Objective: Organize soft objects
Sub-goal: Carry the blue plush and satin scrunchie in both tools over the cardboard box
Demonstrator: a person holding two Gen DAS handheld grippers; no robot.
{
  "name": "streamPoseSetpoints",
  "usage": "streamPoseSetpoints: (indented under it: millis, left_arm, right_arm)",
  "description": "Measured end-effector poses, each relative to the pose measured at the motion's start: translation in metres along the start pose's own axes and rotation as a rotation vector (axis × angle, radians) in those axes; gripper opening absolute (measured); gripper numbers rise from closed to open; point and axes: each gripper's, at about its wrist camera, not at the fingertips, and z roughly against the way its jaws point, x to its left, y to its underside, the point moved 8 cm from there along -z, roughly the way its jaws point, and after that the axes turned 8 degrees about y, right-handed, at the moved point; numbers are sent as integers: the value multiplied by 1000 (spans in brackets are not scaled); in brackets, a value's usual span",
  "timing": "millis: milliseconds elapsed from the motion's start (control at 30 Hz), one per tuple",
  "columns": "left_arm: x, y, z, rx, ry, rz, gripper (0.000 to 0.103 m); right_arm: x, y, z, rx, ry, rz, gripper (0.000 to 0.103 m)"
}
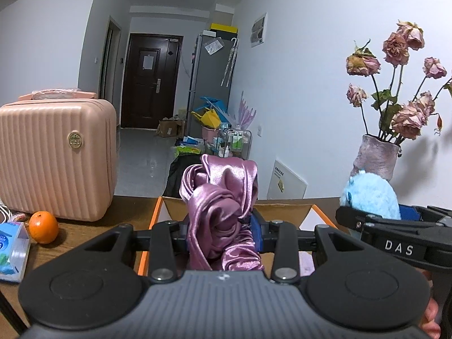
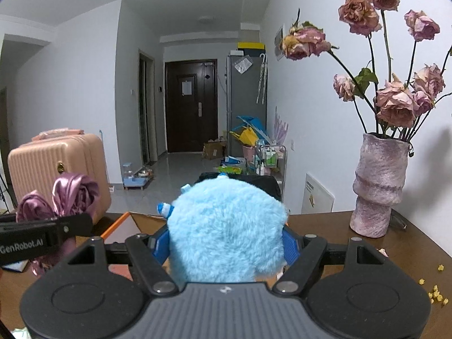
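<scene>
left gripper [image 1: 223, 226]: jaws drawn in tight on a bunch of purple satin [image 1: 223, 206]. The cloth stands up between them in a crumpled knot and hangs down toward the camera, so its long axis runs roughly up and down.
right gripper [image 2: 226, 243]: jaws held wide apart by a fluffy blue plush [image 2: 226, 226], pressed on both flanks. The toy bulges above them and hides what lies directly ahead.
side by side: in the left view the right gripper's finger and the plush sit at the right edge; in the right view the left gripper's finger and the satin sit at the left edge. The two loads are near each other but apart.
box [image 1: 285, 207]: an open cardboard box with orange-edged flaps lies on the table [image 1: 93, 226], just ahead of and below the satin. Only its left flap shows in the right view, left of the plush.
nearer hand: by my reading the left, whose satin hangs over the box opening; the plush would need to go leftward to clear the rim.
beyond: an orange [image 1: 43, 227] and a pink case [image 1: 56, 155] at far left, a vase [image 2: 378, 186] of dried roses at far right.
</scene>
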Motion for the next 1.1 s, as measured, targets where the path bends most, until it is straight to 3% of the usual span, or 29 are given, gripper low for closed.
streamPoseSetpoints:
  millis: [567,1100]
  left_arm:
    - [22,-9,-46,27,-34,8,38]
    - [41,9,-81,101,-87,13,38]
  right_arm:
    - [5,5,-50,75,35,59,74]
    - [7,40,-93,159,32,63,74]
